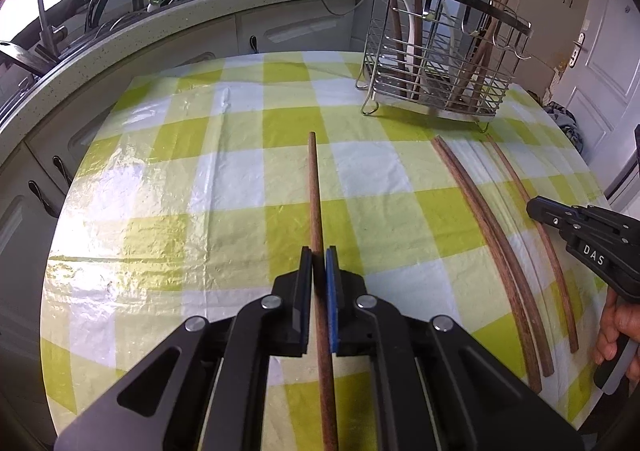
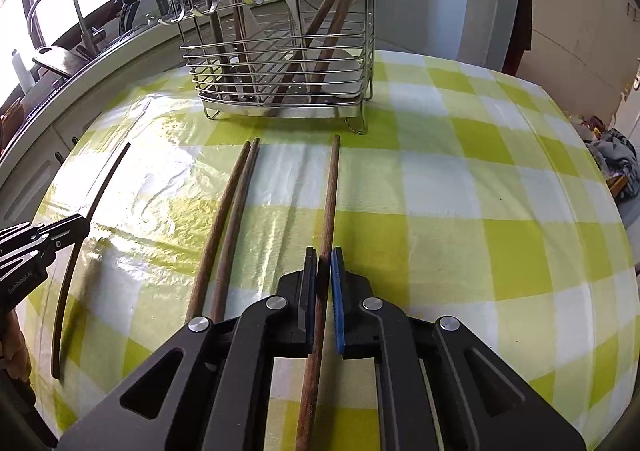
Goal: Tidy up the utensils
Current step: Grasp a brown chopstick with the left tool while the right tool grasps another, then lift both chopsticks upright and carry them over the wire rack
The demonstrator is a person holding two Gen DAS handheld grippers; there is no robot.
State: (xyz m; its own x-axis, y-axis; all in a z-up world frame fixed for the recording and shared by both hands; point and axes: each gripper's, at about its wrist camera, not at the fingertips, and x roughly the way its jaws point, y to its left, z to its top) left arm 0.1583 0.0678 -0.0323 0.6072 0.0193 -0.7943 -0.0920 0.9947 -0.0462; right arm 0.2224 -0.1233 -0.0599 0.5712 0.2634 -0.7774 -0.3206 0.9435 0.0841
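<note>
Left gripper (image 1: 319, 251) is clamped on one wooden chopstick (image 1: 314, 187), which runs up frame centre. Right gripper (image 2: 325, 251) is closed on a second chopstick (image 2: 330, 191), likewise centred. A chopstick pair (image 2: 230, 219) lies on the checked tablecloth (image 2: 460, 191), left of centre; wire utensil rack (image 2: 280, 63) stands at upper centre.

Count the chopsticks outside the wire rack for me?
4: one in the left gripper, one in the right gripper, a pair lying side by side between them. None seem hidden.
</note>
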